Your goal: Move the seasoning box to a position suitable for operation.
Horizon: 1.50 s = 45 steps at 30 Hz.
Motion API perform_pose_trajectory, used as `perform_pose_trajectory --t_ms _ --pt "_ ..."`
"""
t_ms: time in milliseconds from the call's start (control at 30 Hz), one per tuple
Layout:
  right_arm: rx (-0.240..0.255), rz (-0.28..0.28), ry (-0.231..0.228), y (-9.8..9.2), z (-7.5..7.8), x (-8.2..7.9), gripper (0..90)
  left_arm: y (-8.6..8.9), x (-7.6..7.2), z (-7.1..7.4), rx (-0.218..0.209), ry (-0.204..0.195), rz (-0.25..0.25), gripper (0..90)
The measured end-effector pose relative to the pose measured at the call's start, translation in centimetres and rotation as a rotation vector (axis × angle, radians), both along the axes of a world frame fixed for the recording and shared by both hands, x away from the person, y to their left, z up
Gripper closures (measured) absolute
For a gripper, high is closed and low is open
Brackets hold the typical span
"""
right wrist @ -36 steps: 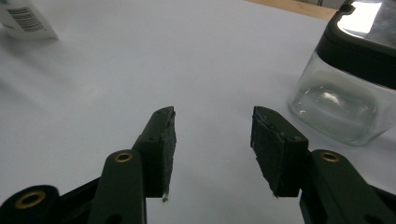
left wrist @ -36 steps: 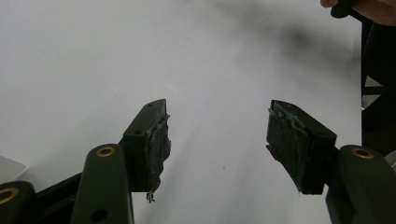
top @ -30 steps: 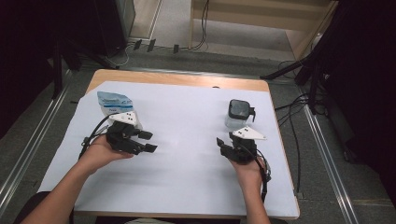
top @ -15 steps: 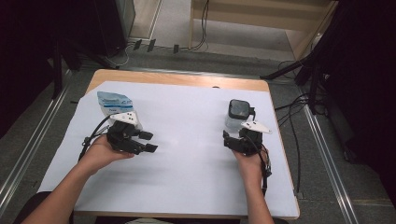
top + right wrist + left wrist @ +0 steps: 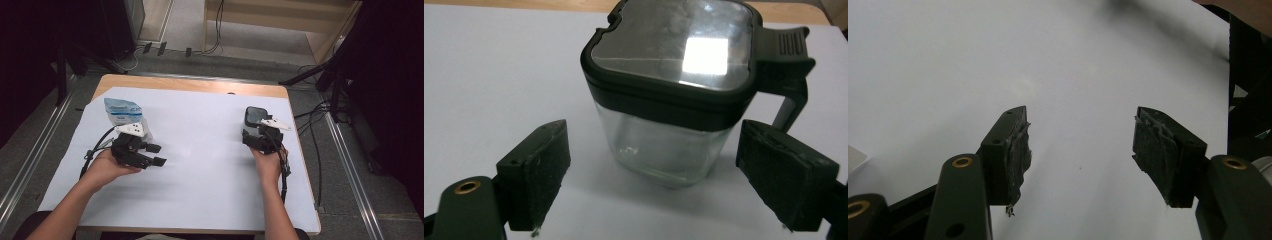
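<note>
A: Describe the jar (image 5: 669, 95).

B: A square glass jar with clear walls, upright on the white table (image 5: 210, 150) near its far right edge. A black-framed lid with a transparent panel is seated on top. A black latch tab and a grey clip project from the lid on the right side in the right gripper view. I can see no contents through the glass.

A: State of the right tongs (image 5: 669, 185)?

B: The jaws have just been opening. They now stand apart, one on each side of the jar's base, just in front of it; the pads do not press on the glass.

A: The left tongs (image 5: 1080, 150)?

B: Jaws apart over bare table, nothing between them.

A: Anything else around?

B: A blue-and-white plastic pouch (image 5: 122, 112) lies just beyond the left tongs, well apart from the jar. Nothing stands between the right tongs and the jar.
</note>
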State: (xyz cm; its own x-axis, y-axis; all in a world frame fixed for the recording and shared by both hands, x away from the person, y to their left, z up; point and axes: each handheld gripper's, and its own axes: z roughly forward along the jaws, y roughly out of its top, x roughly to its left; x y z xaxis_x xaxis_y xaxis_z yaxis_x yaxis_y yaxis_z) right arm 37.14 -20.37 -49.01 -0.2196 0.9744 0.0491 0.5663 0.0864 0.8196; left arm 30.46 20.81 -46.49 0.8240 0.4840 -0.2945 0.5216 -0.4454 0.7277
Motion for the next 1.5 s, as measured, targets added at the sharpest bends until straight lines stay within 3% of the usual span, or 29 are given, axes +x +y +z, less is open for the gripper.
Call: perform_pose_trajectory --t_ms 300,433,567,733,867,1500 --pt "-0.012 -0.038 0.004 0.7 -0.1 1.4 9.6 0.5 -0.6 -0.3 -0.004 0.011 0.019 40.5" --pt "0.005 -0.051 0.015 0.7 -0.3 1.9 9.1 0.6 -0.8 -0.4 0.000 0.014 0.020 40.6" --pt "0.026 -0.069 -0.003 0.6 -0.7 2.5 11.0 0.6 -1.0 -0.5 0.004 0.017 0.023 40.6" --pt "0.011 -0.094 0.002 0.9 -1.3 3.5 10.5 0.5 -1.1 -0.7 0.010 0.022 0.026 40.5" --pt "0.028 -0.108 -0.004 0.9 -1.6 4.1 9.4 0.5 -1.2 -0.8 0.011 0.025 0.020 40.6" --pt "0.028 -0.119 -0.021 1.0 -2.0 4.7 11.0 0.4 -1.5 -0.8 0.011 0.029 0.022 40.5"
